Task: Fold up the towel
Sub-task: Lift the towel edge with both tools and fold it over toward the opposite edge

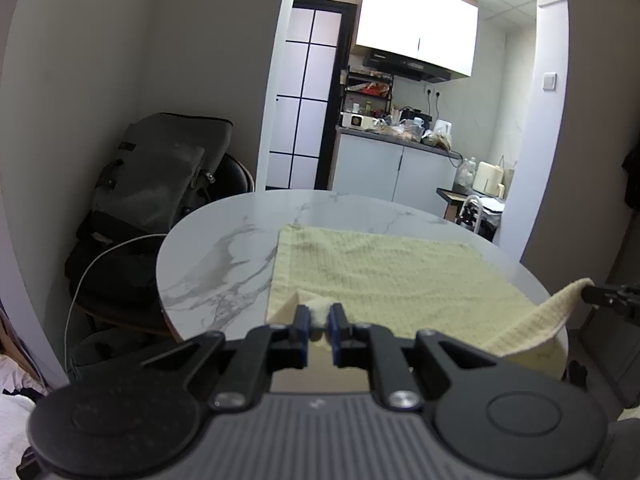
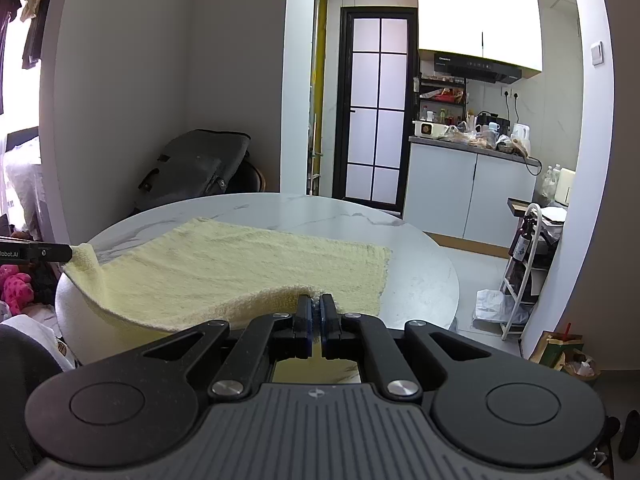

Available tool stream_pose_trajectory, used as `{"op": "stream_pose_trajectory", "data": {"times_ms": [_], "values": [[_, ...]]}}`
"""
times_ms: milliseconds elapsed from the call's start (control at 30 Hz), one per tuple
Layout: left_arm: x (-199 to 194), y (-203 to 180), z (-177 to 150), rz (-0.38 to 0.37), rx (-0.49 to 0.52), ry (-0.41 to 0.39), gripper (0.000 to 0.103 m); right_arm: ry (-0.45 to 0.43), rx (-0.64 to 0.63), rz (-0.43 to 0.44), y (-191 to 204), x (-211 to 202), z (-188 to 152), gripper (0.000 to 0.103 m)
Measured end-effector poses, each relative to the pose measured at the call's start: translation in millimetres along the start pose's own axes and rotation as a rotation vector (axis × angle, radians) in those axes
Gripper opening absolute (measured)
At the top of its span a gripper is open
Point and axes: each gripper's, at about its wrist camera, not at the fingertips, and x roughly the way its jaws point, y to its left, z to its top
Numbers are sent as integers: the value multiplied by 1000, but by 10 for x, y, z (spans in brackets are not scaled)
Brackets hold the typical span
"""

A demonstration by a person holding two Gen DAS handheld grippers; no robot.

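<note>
A pale yellow towel (image 1: pixel 384 272) lies spread on the round white marble table (image 1: pixel 216 256). My left gripper (image 1: pixel 319 316) is shut on the towel's near left corner, lifted slightly off the table. My right gripper (image 2: pixel 316 306) is shut on the near right corner of the towel (image 2: pixel 224 264), also raised. The near edge sags between the two grips. In the left wrist view the right gripper (image 1: pixel 612 300) shows at the right edge holding its corner. In the right wrist view the left gripper (image 2: pixel 36 254) shows at the left edge holding its corner.
A grey bag on a dark chair (image 1: pixel 160 184) stands left of the table against the wall. A kitchen counter with clutter (image 2: pixel 472 140) lies beyond the doorway. A white rack with a bottle (image 2: pixel 524 248) stands right of the table. Paper bags (image 2: pixel 560 350) sit on the floor.
</note>
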Motion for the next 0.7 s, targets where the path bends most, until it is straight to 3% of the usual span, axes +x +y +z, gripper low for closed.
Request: {"op": "stream_pose_trajectory", "data": {"times_ms": [700], "values": [[128,-4,390,30,-33,-46,11,-26,-9,8,-62,140,284,4]]}}
